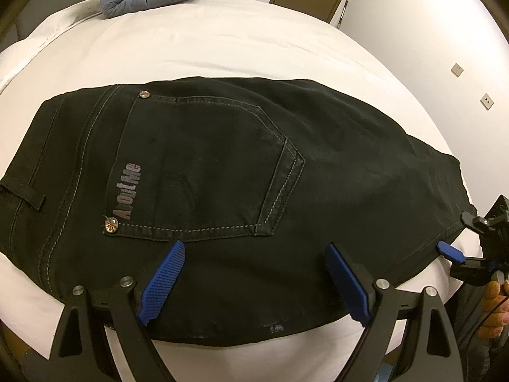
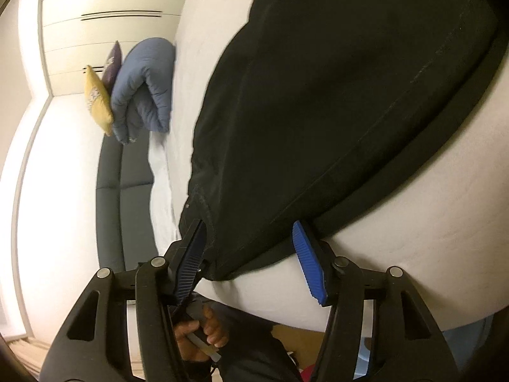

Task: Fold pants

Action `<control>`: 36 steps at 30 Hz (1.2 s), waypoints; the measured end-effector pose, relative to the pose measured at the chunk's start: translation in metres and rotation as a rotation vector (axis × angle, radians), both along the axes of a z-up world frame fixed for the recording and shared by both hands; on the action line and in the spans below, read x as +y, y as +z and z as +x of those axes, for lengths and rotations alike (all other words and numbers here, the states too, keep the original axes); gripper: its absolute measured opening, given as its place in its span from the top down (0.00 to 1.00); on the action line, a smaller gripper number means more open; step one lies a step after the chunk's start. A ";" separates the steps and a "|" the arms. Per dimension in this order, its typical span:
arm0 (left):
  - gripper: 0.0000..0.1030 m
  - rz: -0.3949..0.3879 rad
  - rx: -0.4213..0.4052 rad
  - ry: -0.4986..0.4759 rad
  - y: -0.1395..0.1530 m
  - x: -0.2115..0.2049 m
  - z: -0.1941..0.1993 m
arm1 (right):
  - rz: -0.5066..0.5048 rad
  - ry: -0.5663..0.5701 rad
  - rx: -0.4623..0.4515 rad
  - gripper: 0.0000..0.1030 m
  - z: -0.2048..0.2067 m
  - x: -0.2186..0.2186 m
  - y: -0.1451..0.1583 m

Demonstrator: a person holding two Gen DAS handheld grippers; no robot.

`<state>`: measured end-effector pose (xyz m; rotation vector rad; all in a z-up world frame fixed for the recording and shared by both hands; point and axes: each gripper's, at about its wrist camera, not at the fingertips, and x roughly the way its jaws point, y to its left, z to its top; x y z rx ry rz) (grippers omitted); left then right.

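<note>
Both wrist views show even, warm indoor lighting with soft shadows and no harsh glare, strong fisheye bowing and dark vignetting at the corners, the black pants (image 1: 222, 172) underexposed with little fabric detail, and the right wrist view slightly softened by motion blur.

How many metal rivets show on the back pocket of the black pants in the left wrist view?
2. One rivet sits at the pocket's far corner; the other rivet at its near corner, beside the lettering on the pants. Others may be hidden.
</note>
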<state>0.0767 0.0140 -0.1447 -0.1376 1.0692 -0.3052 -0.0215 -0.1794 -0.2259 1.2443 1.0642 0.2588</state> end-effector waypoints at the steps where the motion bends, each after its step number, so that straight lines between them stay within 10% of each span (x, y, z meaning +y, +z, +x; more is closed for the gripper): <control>1: 0.12 -0.002 0.002 0.000 0.000 0.000 0.000 | 0.010 -0.002 0.017 0.49 0.001 -0.002 -0.003; 12: 0.12 -0.007 0.008 0.010 0.000 -0.001 0.004 | 0.040 -0.028 0.058 0.53 -0.015 -0.051 0.011; 17: 0.12 -0.001 0.012 0.003 0.001 -0.001 0.004 | 0.020 -0.013 0.096 0.97 -0.010 -0.047 0.000; 36: 0.13 -0.034 -0.030 0.029 0.028 0.001 -0.005 | 0.012 -0.083 0.104 0.99 -0.031 -0.036 -0.013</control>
